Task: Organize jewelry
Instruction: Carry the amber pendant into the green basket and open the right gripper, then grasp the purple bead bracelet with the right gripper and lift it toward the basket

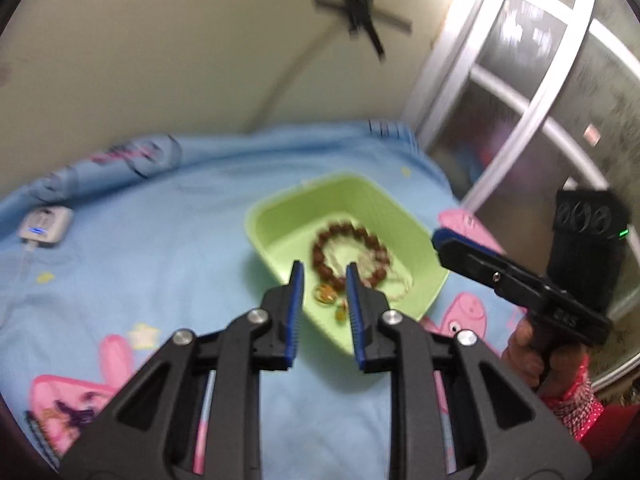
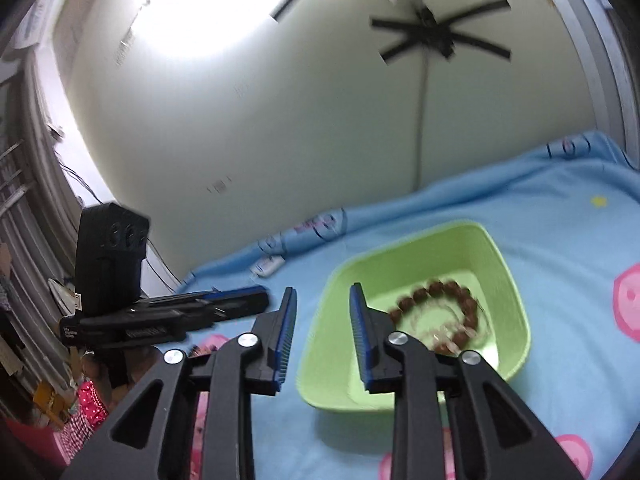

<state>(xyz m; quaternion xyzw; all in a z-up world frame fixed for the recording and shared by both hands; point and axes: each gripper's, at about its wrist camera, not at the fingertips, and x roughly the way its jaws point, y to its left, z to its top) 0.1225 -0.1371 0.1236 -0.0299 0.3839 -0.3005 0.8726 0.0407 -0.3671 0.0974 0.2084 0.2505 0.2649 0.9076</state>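
Observation:
A light green plastic tray (image 1: 276, 216) sits on the blue bed sheet. Inside it lie a brown bead bracelet (image 1: 332, 236), a pale chain (image 1: 400, 284) and a small amber piece (image 1: 326, 294). My left gripper (image 1: 322, 276) hovers over the tray's near side, open, with nothing between its blue pads. In the right wrist view the same tray (image 2: 516, 280) and brown bracelet (image 2: 440, 288) lie just right of my right gripper (image 2: 322, 296), which is open and empty. Each gripper shows in the other's view: the right gripper (image 1: 438, 240) beside the tray's right rim, the left gripper (image 2: 262, 296) to the tray's left.
The sheet (image 1: 160, 240) is blue with pink cartoon figures. A white device with a blue light (image 1: 44, 226) and its cable lie far left on it. A cream wall with a black tape cross (image 1: 360, 16) stands behind. A white-framed window (image 1: 520, 120) is at the right.

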